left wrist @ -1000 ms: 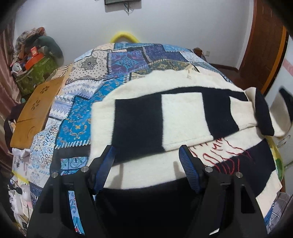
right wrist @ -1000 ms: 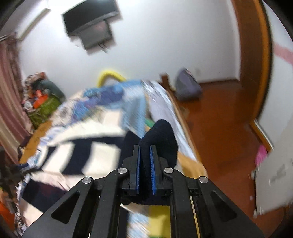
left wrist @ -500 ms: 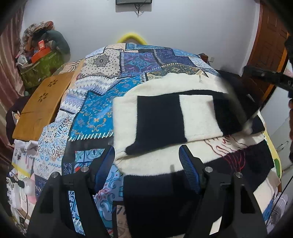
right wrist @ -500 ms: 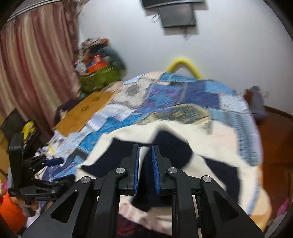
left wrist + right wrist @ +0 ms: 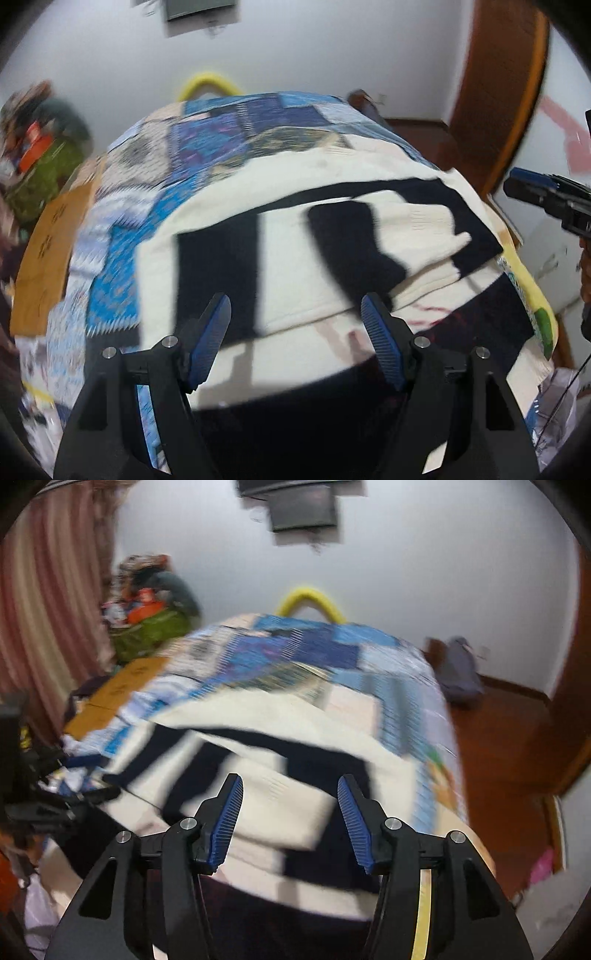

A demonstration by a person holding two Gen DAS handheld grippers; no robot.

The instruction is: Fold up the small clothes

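— Both claws are spread with nothing in them; the left gripper [image 5: 295, 317] and right gripper [image 5: 290, 801] hang over the black-and-cream sweater [image 5: 288, 266], which lies on the patchwork quilt [image 5: 122, 236] with both sleeves across its chest.

— Then take the hem at both corners together and carry it level toward the collar; the frames are blurred, so I may misjudge the edges.

— Mind the sweater's right edge; it looks close to the bed's side.

The right gripper [image 5: 290, 819] has let go, jaws now apart, the sleeve [image 5: 388, 236] folded across the sweater [image 5: 288, 280].
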